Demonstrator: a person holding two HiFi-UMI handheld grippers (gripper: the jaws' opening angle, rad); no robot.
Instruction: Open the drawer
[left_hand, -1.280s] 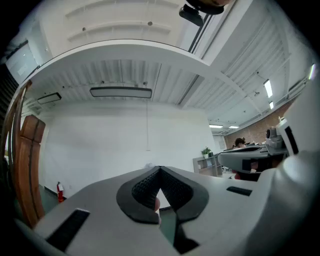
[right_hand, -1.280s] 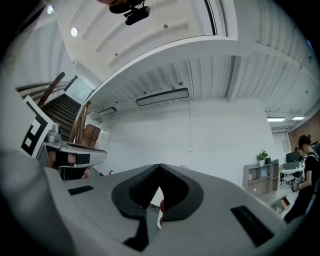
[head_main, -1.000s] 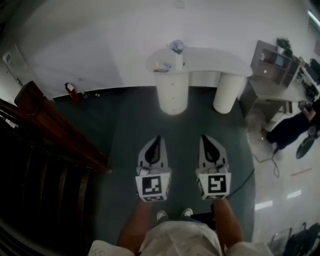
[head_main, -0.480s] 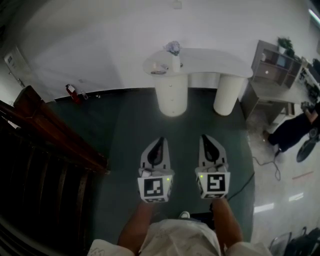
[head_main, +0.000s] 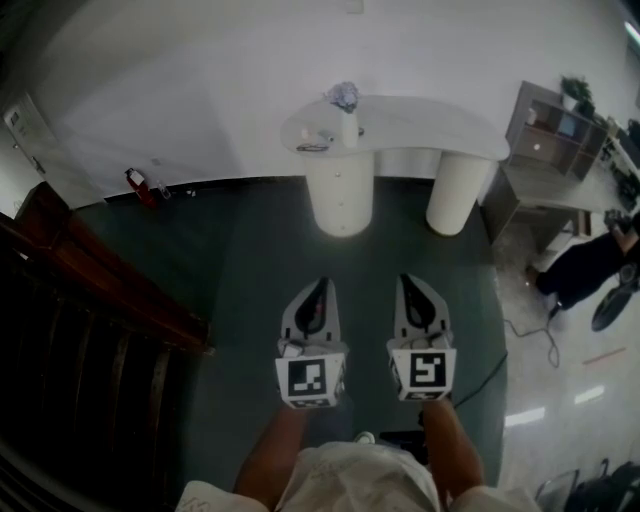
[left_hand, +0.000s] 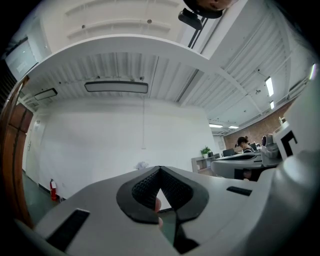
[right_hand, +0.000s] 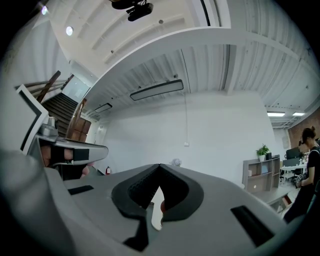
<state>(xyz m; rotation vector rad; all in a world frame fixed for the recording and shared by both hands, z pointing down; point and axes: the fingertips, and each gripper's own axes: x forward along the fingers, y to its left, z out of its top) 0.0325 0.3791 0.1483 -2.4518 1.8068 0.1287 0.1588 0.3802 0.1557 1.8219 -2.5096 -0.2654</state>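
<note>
Head view: left tongs (head_main: 318, 283) & right tongs (head_main: 408, 279) held side by side, level, over dark green floor (head_main: 250, 250), tips pointing fwd toward a white counter (head_main: 430, 120) at the wall. Both pairs are closed, tips meeting, nothing gripped. Left gripper view & right gripper view both show the black pads joined at the tip w/ only a thin sliver of gap lower down.

Counter stands on two round white legs: left pedestal (head_main: 340, 200) & right pedestal (head_main: 450, 195). Drawer (head_main: 342, 170) seems to sit in the front of the left pedestal, but it's faint and small, can't make out handle or edges for sure. Looks shut.

Position vs tongs: pedestal w/ drawer is straight ahead of the tongs, well apart from them, open floor between. It lines up roughly btwn the two tips, a bit closer to the left tongs' line. No contact.

On the counter top, above the left pedestal: small pale bunch (head_main: 344, 95) in a holder. Red extinguisher (head_main: 133, 182) at wall base, far left. Dark wood stair rail (head_main: 100, 270) along left side. Shelf unit (head_main: 555, 125) & a person in dark clothes (head_main: 585, 265) at right.
</note>
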